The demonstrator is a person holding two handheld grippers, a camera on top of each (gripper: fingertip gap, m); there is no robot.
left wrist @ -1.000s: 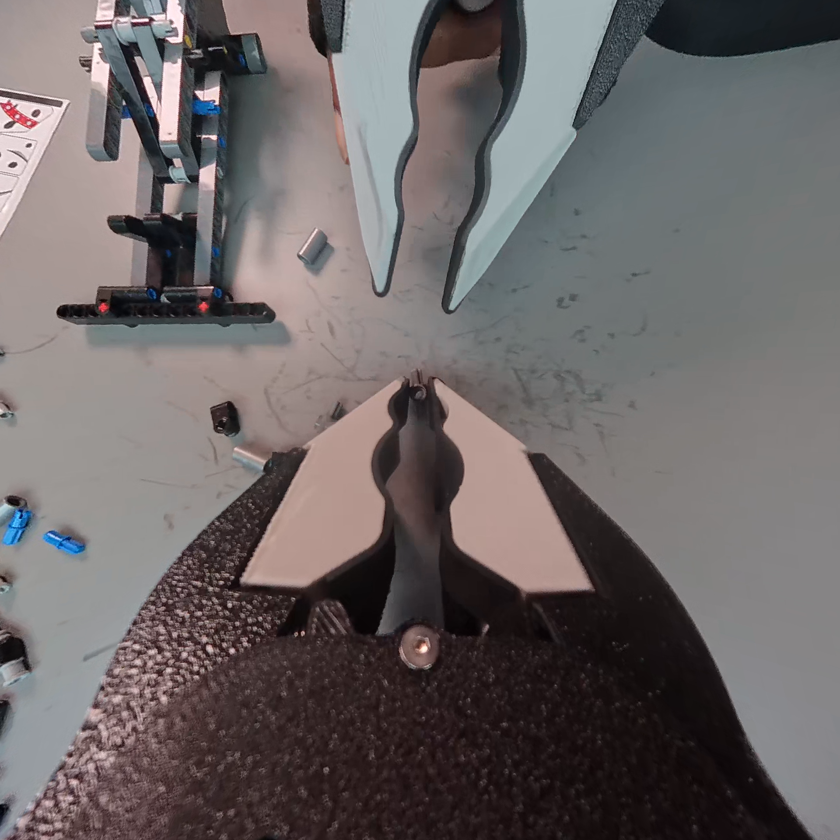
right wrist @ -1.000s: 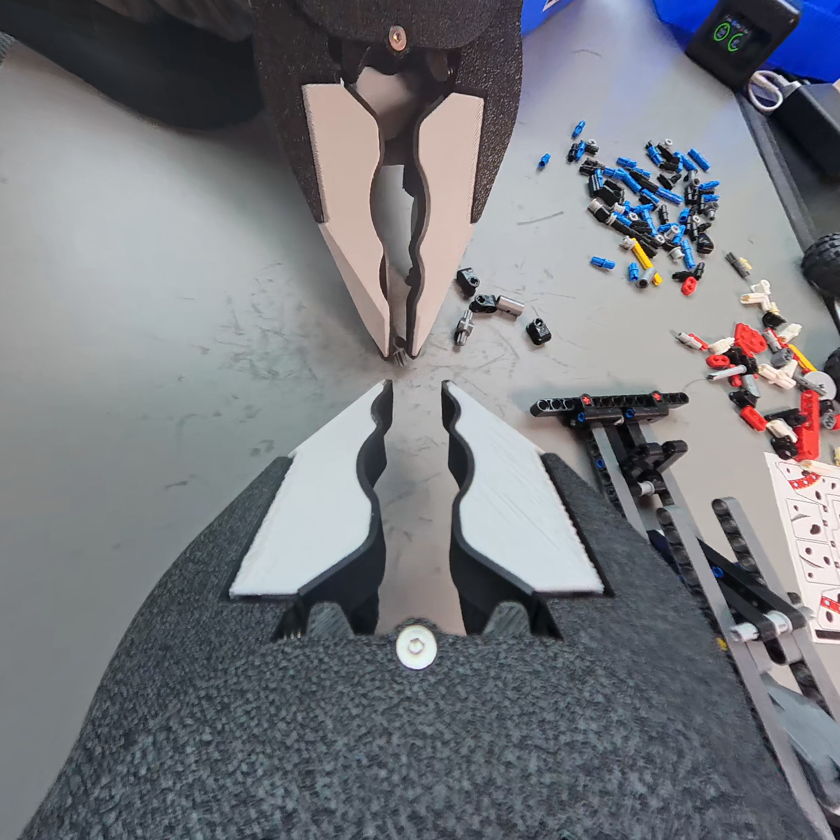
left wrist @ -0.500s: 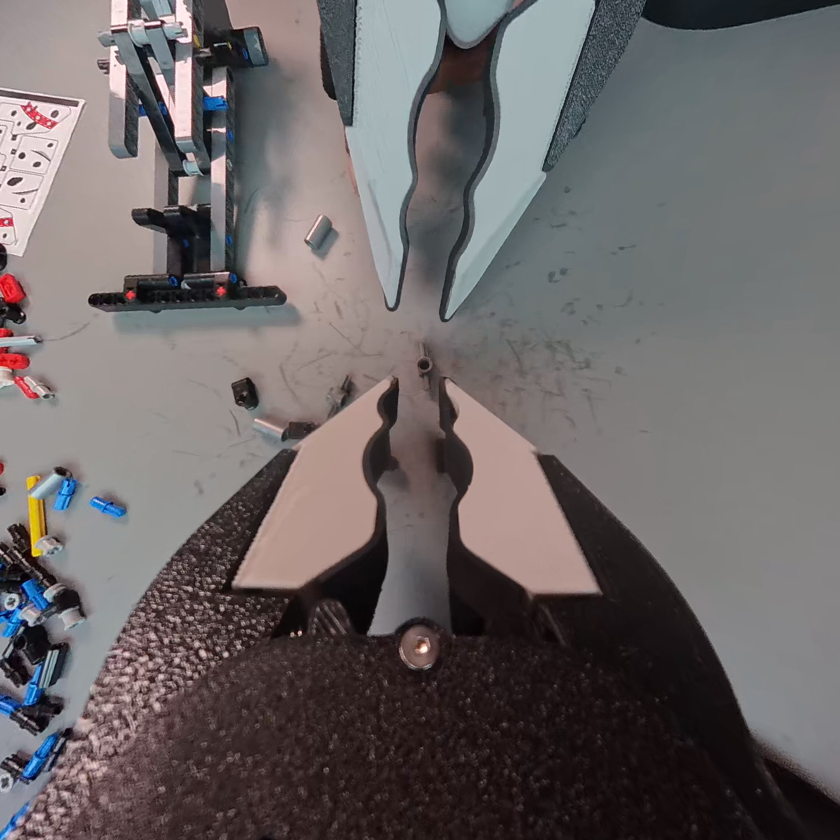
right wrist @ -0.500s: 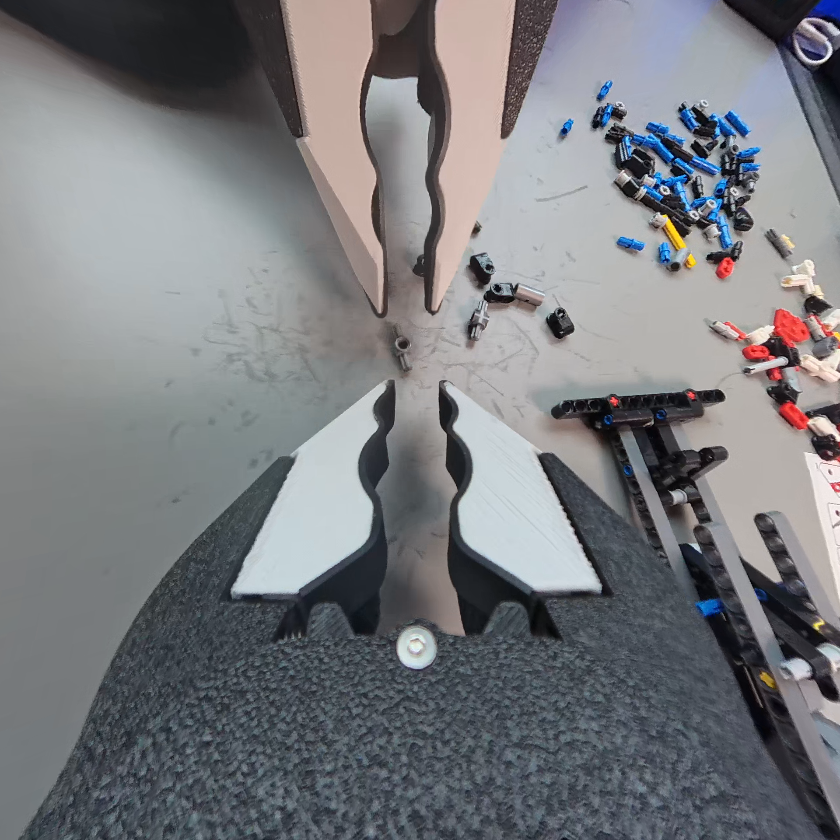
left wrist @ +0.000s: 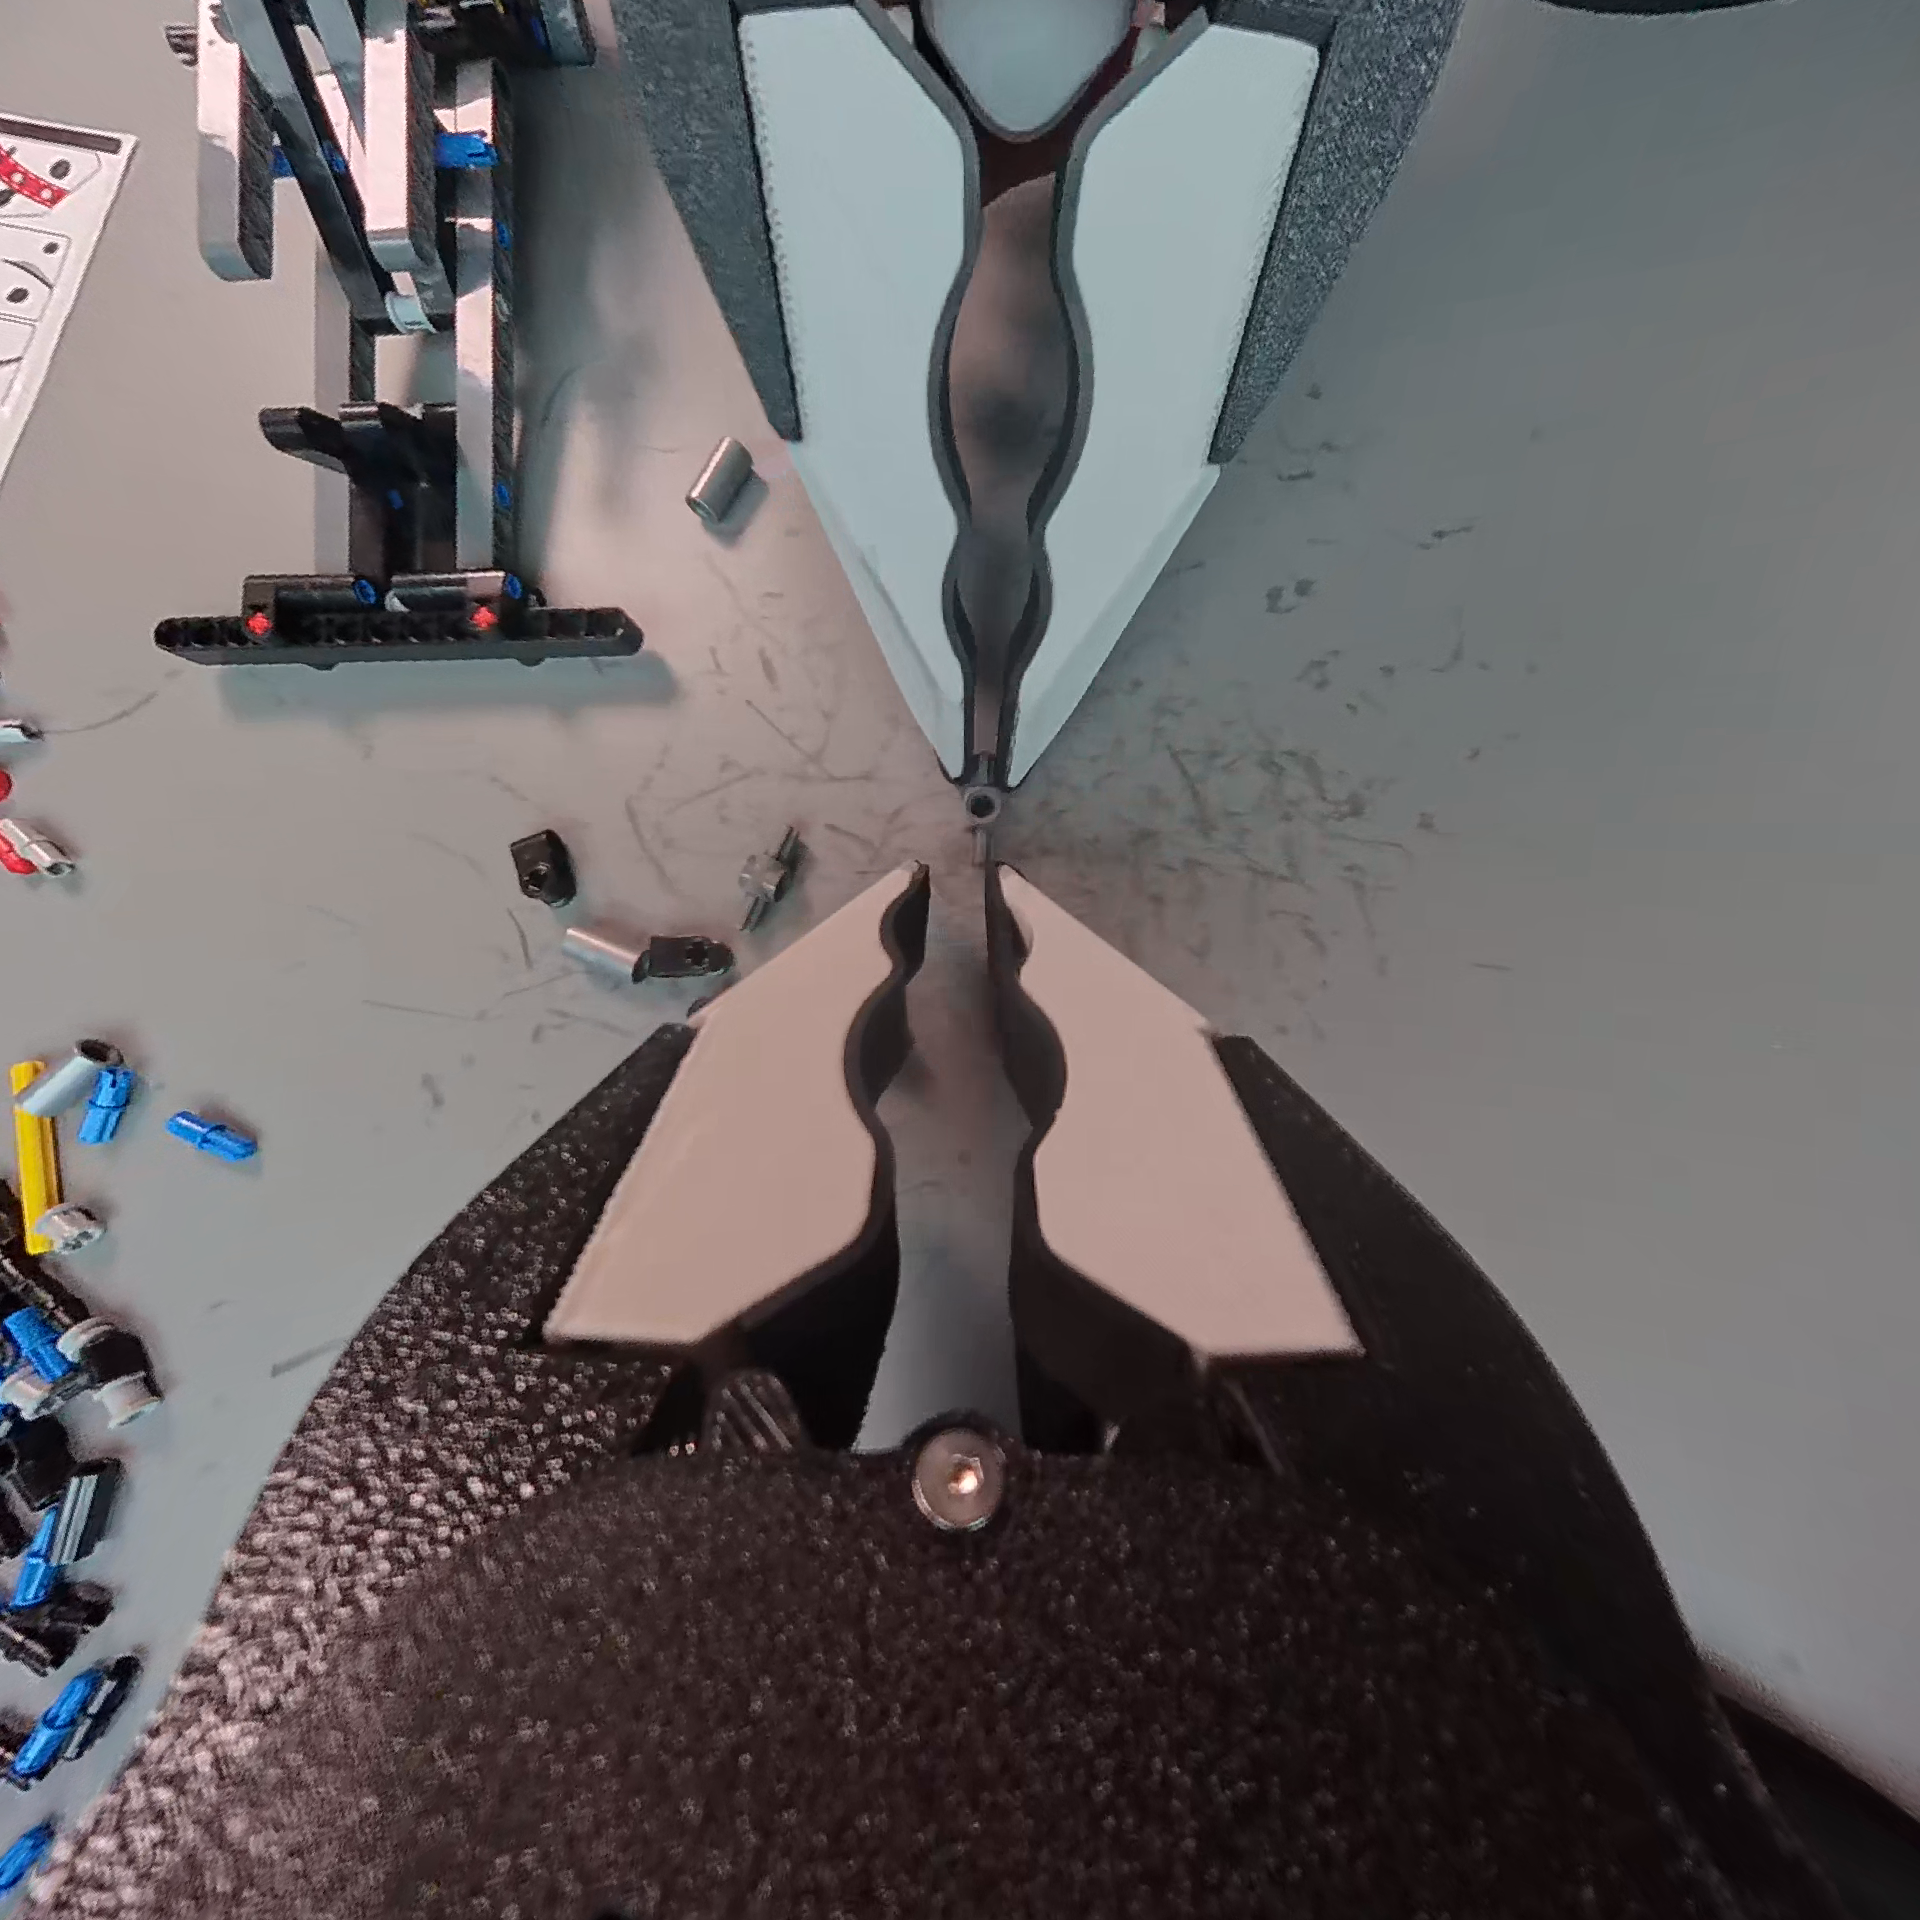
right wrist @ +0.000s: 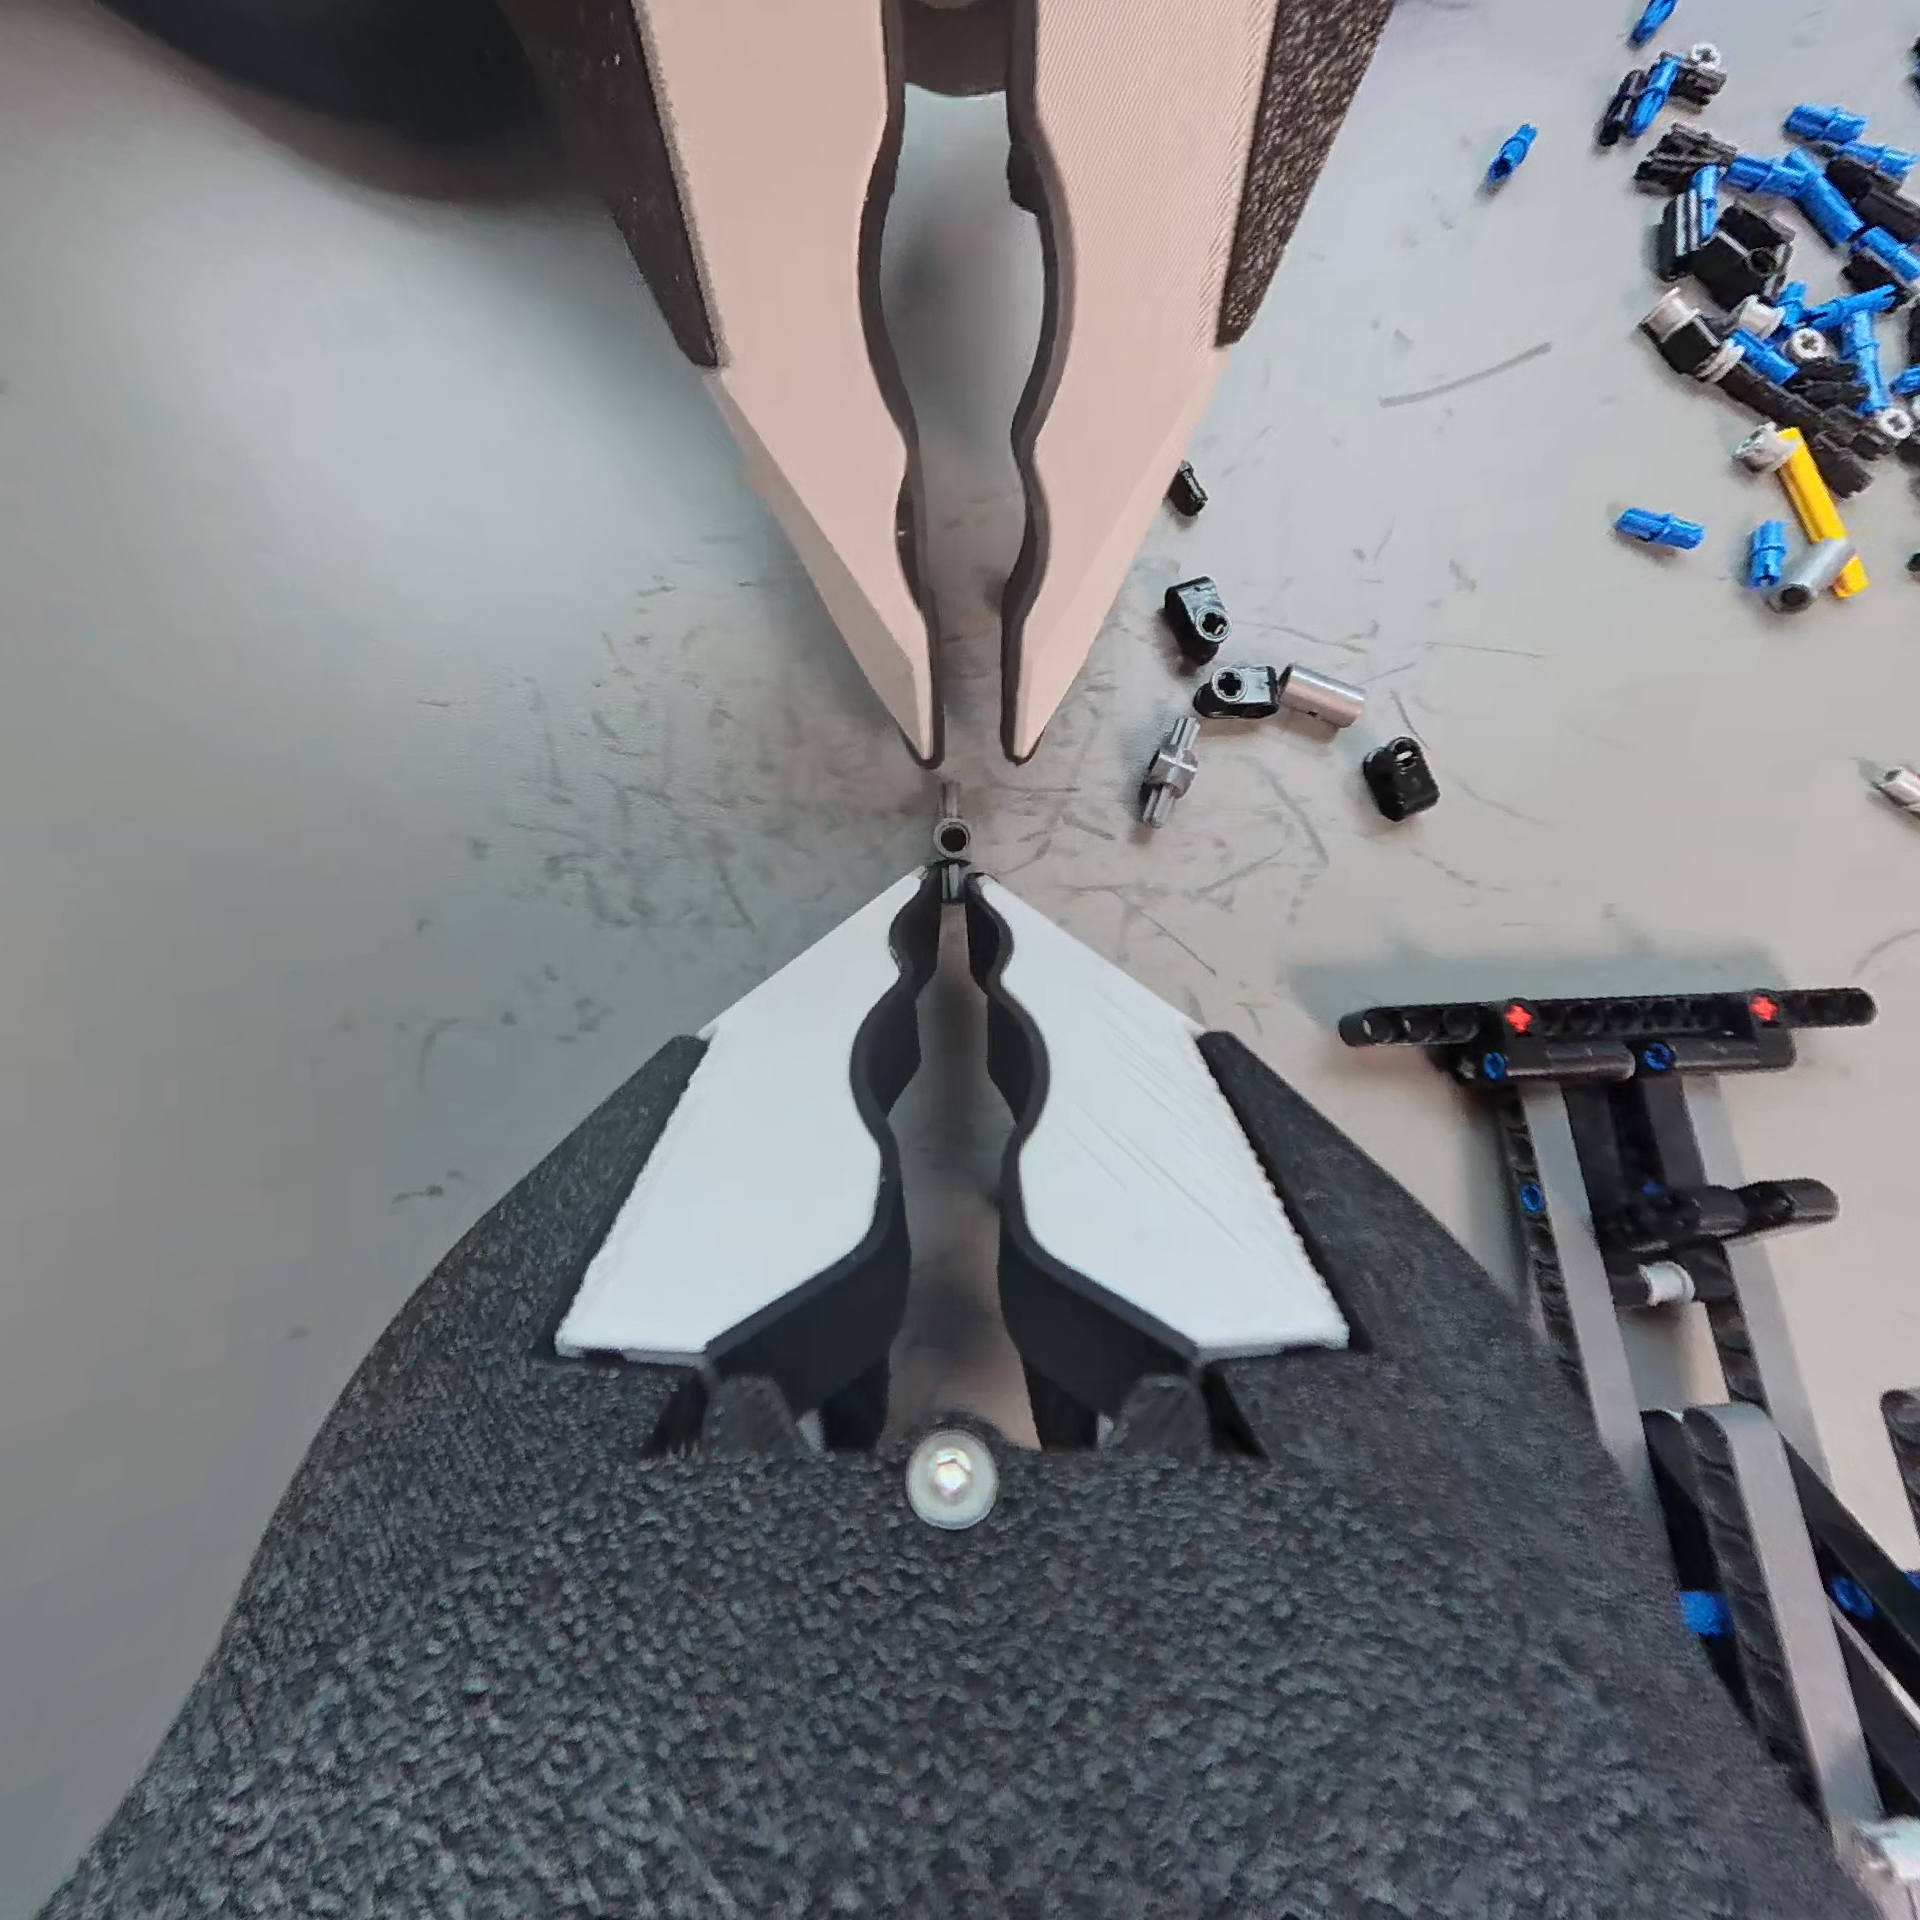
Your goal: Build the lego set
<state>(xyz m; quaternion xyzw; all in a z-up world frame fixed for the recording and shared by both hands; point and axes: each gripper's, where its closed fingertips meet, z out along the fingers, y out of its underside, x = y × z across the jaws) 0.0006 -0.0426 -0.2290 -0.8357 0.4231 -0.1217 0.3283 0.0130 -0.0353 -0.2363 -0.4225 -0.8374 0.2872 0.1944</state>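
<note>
Right wrist view shows the right gripper [right wrist: 950, 881] with its tips pinched on one end of a small grey pin [right wrist: 951, 834], a short peg with a round hollow collar at its middle and thin stubs either side. The left gripper [right wrist: 971, 750] faces it from the far side, jaws narrowly parted and clear of the pin, its tips just beyond the free stub. The pin sits over the scuffed middle of the bench [right wrist: 312, 727]; whether it touches the surface I cannot tell. Seen from the left wrist view, the same pin [left wrist: 981, 805] hangs between both sets of tips. The grip looks risky: only the very tips hold a tiny rounded part, so a slight twist or squeeze off-centre could flick it away among the loose pieces [right wrist: 1236, 691] nearby, or the opposing tips could knock it askew. The half-built frame [right wrist: 1621, 1039] lies toward the right edge, with a heap of blue and black parts [right wrist: 1787, 260] at the far right corner.
</note>
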